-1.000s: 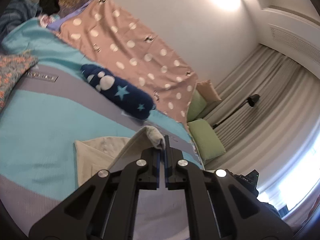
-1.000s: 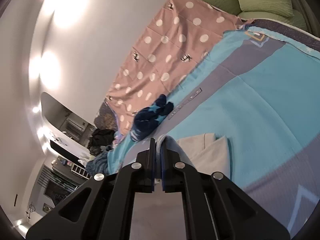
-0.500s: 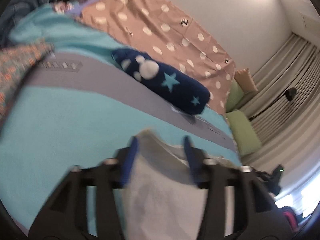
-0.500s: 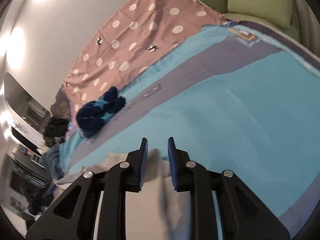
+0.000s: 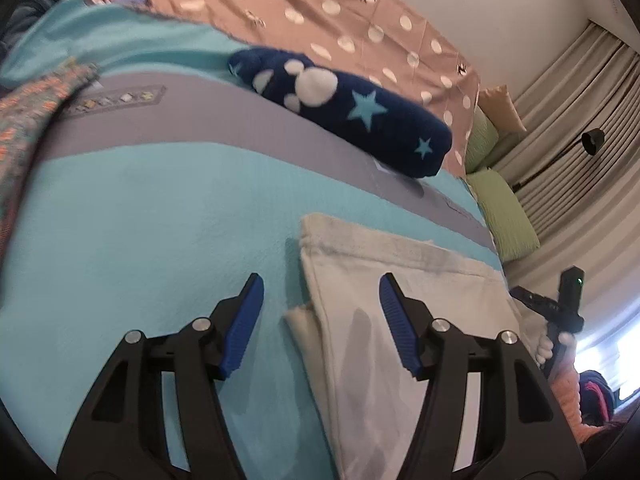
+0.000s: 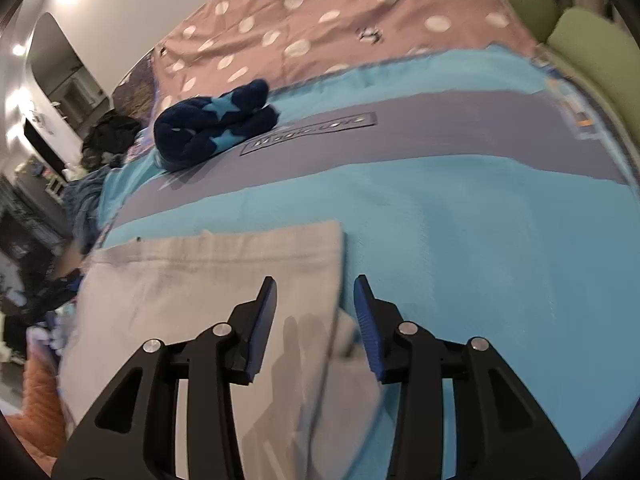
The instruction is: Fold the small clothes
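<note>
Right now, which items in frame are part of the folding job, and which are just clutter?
In the job:
- white garment, lying folded on the blue blanket
- left gripper and right gripper, jaws just opened, nothing pinched

Lying about:
- navy star-print fleece
- pink polka-dot sheet
- green pillows
- floor lamp
- patterned cloth

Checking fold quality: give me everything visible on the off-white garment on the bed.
The off-white garment is soft, plain cloth, lying flat on the turquoise bedspread, folded over: a lower layer peeks out at its side edge. Its far edge has a stitched hem band. Faint grey shadows cross it. The left gripper and right gripper hang open over opposite side edges; neither pinches it.
</note>
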